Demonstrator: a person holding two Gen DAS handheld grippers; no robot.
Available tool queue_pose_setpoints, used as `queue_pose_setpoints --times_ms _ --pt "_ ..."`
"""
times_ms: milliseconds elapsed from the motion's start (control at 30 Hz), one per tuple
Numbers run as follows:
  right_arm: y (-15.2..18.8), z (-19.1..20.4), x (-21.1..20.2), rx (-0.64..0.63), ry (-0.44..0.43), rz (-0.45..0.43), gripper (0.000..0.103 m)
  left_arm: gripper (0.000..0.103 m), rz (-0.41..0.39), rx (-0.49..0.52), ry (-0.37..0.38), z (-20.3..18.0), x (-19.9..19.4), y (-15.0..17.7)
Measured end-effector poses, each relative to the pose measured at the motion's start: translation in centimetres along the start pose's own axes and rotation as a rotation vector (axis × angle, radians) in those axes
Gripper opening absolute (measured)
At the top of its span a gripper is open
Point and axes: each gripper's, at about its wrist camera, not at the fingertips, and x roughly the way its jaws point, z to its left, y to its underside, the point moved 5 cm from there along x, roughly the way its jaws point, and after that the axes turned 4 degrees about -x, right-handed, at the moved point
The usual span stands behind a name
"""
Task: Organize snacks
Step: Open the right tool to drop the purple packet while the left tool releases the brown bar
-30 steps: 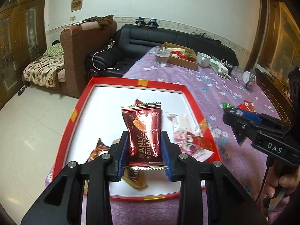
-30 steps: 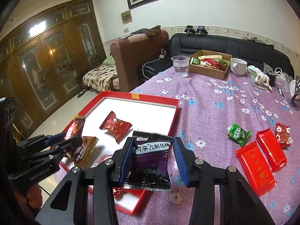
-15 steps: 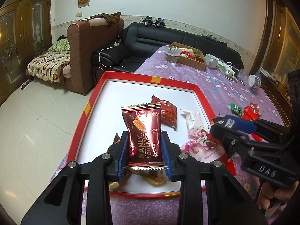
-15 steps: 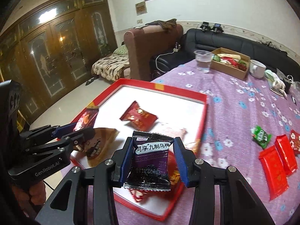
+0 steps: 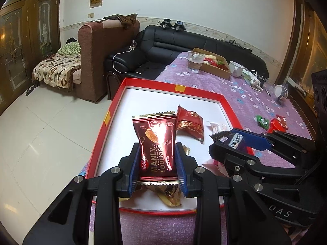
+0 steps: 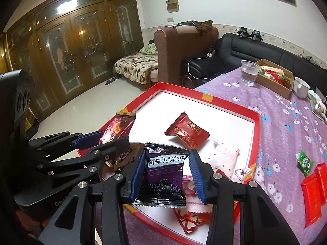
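Note:
My left gripper (image 5: 157, 163) is shut on a dark red Manly Soulkiss packet (image 5: 156, 143) and holds it above the near part of the red-rimmed white tray (image 5: 149, 94). My right gripper (image 6: 166, 175) is shut on a black and purple plum packet (image 6: 163, 175) above the tray's (image 6: 206, 102) near right part. A red snack packet (image 5: 190, 124) lies mid-tray, also in the right wrist view (image 6: 187, 130). Pink and white packets (image 6: 224, 159) and a brown packet (image 6: 124, 157) lie in the tray. The two grippers are close side by side.
On the purple flowered cloth (image 6: 286, 126) to the right lie a green packet (image 6: 305, 162) and red packets (image 6: 311, 194). Far back stand a plastic cup (image 6: 248, 75), a cardboard box of snacks (image 6: 273, 79) and a white mug (image 6: 301, 86). The tray overhangs the table's left edge above the floor.
Both grippers have moved left over the tray with their packets still held. The right gripper has come in close beside the left one.

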Motion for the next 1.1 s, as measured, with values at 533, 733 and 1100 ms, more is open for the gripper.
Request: queue_pose_setpoints --times_ms 533,733,1100 --pt "0.4 -2.7 -0.6 0.045 0.061 -0.021 0.044 0.03 0.02 0.08 0.019 -3.0 1.2 -0.7" --pt "1.4 -5.1 -0.3 0.102 0.074 0.005 0.044 0.031 0.068 0.119 0.02 -4.6 2.7 0.1" --pt "2.2 -7.9 -0.3 0.188 0.058 0.025 0.048 0.034 0.091 0.12 -0.013 -5.1 2.6 -0.2"
